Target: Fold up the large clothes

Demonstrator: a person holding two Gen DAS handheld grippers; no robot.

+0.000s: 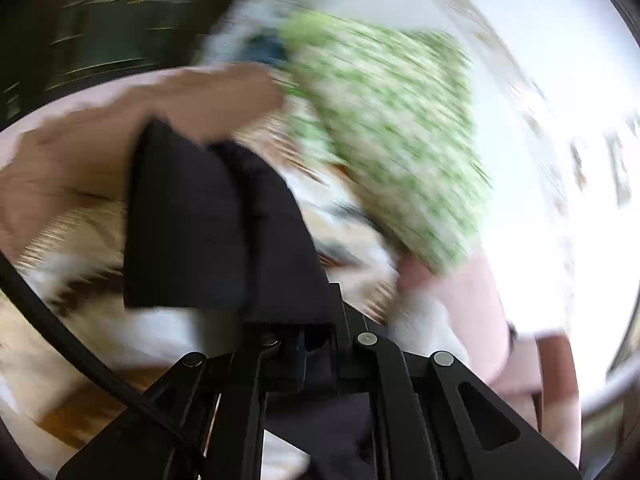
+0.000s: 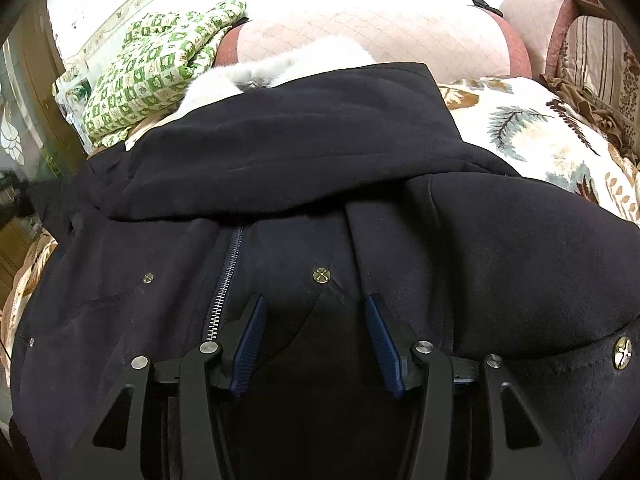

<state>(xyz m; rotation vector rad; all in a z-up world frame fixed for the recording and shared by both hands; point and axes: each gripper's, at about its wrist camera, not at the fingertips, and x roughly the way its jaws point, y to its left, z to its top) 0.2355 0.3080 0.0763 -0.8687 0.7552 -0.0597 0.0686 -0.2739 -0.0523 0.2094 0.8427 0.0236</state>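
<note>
A large dark navy coat (image 2: pixel 320 184) with a zipper (image 2: pixel 228 276) and brass snaps lies spread over a leaf-patterned bed cover (image 2: pixel 540 132); one part is folded across its top. My right gripper (image 2: pixel 316 304) is open, its blue pads (image 2: pixel 252 340) just above the coat by a snap (image 2: pixel 321 275). In the blurred left wrist view my left gripper (image 1: pixel 240 152) is shut on a fold of the dark coat fabric (image 1: pixel 192 216), held up off the bed.
A green-and-white patterned quilt (image 2: pixel 156 68) lies folded at the back left; it also shows in the left wrist view (image 1: pixel 392 128). A white fluffy item (image 2: pixel 280 64) lies behind the coat. A pink padded headboard (image 2: pixel 380 36) and cushions (image 2: pixel 592 52) stand at the back.
</note>
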